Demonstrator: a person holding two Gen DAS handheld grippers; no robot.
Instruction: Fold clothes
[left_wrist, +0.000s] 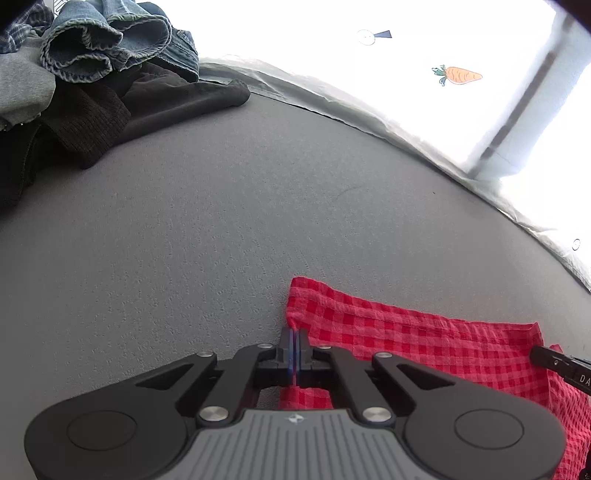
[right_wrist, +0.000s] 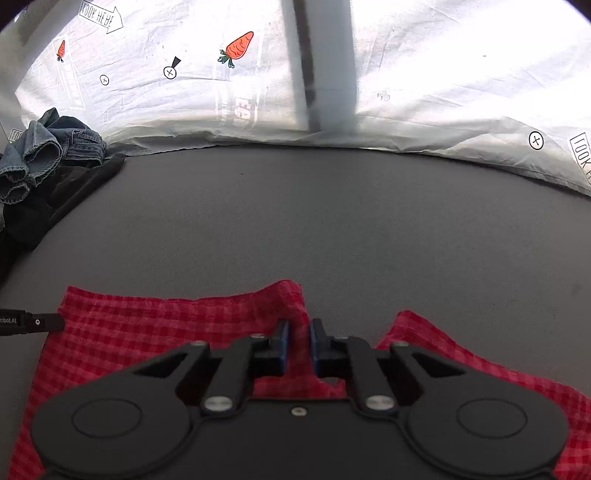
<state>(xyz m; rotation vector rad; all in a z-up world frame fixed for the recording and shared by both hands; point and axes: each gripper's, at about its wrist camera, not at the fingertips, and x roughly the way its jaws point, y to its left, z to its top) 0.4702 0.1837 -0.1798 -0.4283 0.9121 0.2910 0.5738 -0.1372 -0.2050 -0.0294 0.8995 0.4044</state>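
Both claws pinching the red gingham cloth (right_wrist: 147, 325), ready for a fold

Left gripper (left_wrist: 294, 341) clamped on the left edge, right gripper (right_wrist: 298, 332) squeezing a bunched ridge at the far edge, probably to lift evenly. Loads of bare grey table (left_wrist: 221, 221) ahead; denim and dark pile (left_wrist: 92, 74) well off far-left.

Red checked cloth (left_wrist: 424, 343) lies spread on grey surface, near edge; far hem wrinkled, one fold pinched up into ridge. Heap of jeans (left_wrist: 107, 40) and dark garments (left_wrist: 122, 107) far left.
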